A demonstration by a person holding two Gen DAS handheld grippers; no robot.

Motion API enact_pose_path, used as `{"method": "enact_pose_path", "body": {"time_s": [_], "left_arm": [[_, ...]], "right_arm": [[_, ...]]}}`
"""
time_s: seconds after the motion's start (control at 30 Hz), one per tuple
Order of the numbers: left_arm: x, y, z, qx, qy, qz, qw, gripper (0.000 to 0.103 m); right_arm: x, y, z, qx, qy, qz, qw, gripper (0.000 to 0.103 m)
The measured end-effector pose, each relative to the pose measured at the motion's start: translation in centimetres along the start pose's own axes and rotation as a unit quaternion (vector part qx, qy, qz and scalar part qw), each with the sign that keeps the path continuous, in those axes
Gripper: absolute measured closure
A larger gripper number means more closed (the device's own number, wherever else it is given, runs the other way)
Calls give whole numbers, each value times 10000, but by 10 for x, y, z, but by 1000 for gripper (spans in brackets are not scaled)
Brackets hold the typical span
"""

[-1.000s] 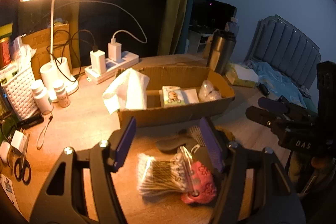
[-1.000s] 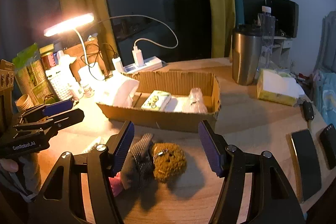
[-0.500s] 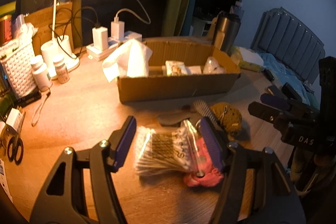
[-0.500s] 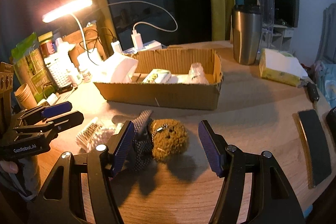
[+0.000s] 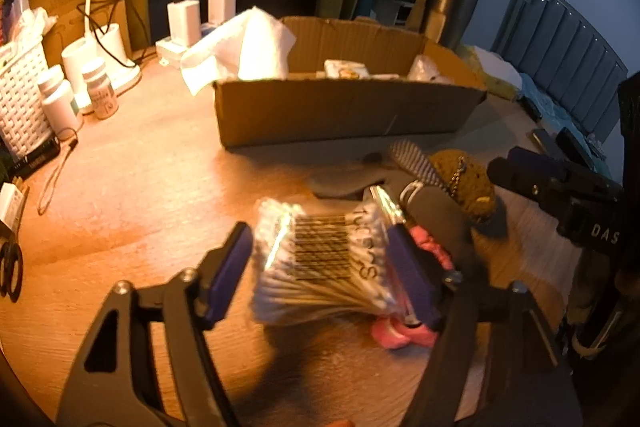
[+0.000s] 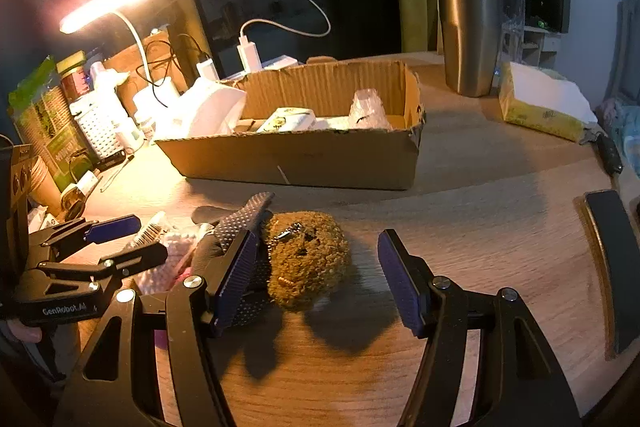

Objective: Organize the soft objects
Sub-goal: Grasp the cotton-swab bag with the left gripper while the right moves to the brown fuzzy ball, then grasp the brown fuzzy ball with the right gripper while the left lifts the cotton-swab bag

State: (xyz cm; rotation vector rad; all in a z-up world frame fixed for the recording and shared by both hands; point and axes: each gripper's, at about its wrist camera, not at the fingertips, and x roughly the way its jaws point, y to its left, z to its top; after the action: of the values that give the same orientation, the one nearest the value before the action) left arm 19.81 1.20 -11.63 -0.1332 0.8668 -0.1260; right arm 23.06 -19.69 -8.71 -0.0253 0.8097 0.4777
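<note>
— Near the table's front edge: left gripper (image 5: 324, 263) spread around the cotton swab pack (image 5: 324, 259), not yet pinching.
— Right gripper (image 6: 316, 279) spread over the brown plush (image 6: 306, 259). Close gently, lift toward the far cardboard box (image 6: 300, 155).

Glossy plastic swab pack (image 5: 328, 259), fuzzy brown plush (image 6: 306, 259), corrugated cardboard box (image 6: 304, 155), matt wooden table (image 6: 460, 259)
</note>
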Motion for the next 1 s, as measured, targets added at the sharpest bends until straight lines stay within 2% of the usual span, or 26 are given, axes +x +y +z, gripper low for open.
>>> {"method": "enact_pose_path", "body": {"time_s": [0.4,0.53,0.6,0.67,1.0], "left_arm": [[18,5,1,-156,294,-54,9994,28],[18,9,-1,-211,248,-130,9994,29],[17,9,-2,-197,220,-165,9994,32],[17,10,-3,-188,200,-216,9994,33],[3,9,-2,-209,14,-339,9992,33]], "right_arm": [[31,-3,-3,10,399,48,9992,36],[33,-2,-4,-42,462,40,9989,36],[34,0,-5,-73,485,36,9988,40],[34,2,-6,-140,520,26,9985,56],[23,7,-2,-268,358,-89,9990,60]]}}
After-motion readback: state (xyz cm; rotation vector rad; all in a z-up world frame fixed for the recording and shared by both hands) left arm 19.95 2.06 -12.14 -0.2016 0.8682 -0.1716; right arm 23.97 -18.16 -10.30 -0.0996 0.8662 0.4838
